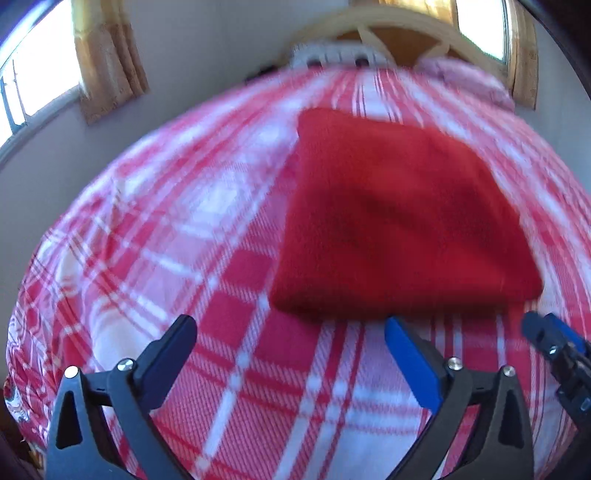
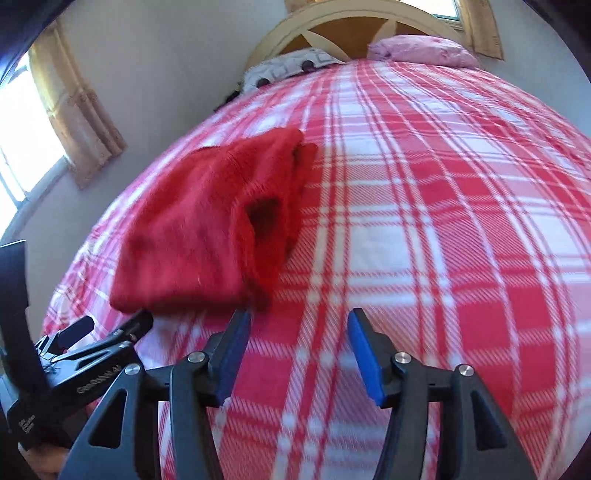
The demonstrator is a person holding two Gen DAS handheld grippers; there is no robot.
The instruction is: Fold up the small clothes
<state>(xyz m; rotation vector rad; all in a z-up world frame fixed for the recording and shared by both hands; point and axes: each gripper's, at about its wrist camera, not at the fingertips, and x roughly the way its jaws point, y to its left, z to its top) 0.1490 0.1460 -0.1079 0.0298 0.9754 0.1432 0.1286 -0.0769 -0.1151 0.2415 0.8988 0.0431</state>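
Observation:
A red fleece garment (image 1: 399, 221) lies folded into a rough square on the plaid bed cover. In the right wrist view the red garment (image 2: 207, 225) lies ahead to the left, its layered edges showing on its right side. My left gripper (image 1: 291, 328) is open and empty, just short of the garment's near edge. My right gripper (image 2: 297, 321) is open and empty, just near and right of the garment's near corner. The right gripper's tips (image 1: 546, 332) show at the left wrist view's right edge. The left gripper (image 2: 110, 328) shows at the lower left of the right wrist view.
The bed has a red and white plaid cover (image 2: 424, 221). A patterned pillow (image 2: 284, 66) and a pink pillow (image 2: 424, 50) lie at the wooden headboard (image 2: 351, 26). A wall with a curtained window (image 2: 22, 147) runs along the bed's left side.

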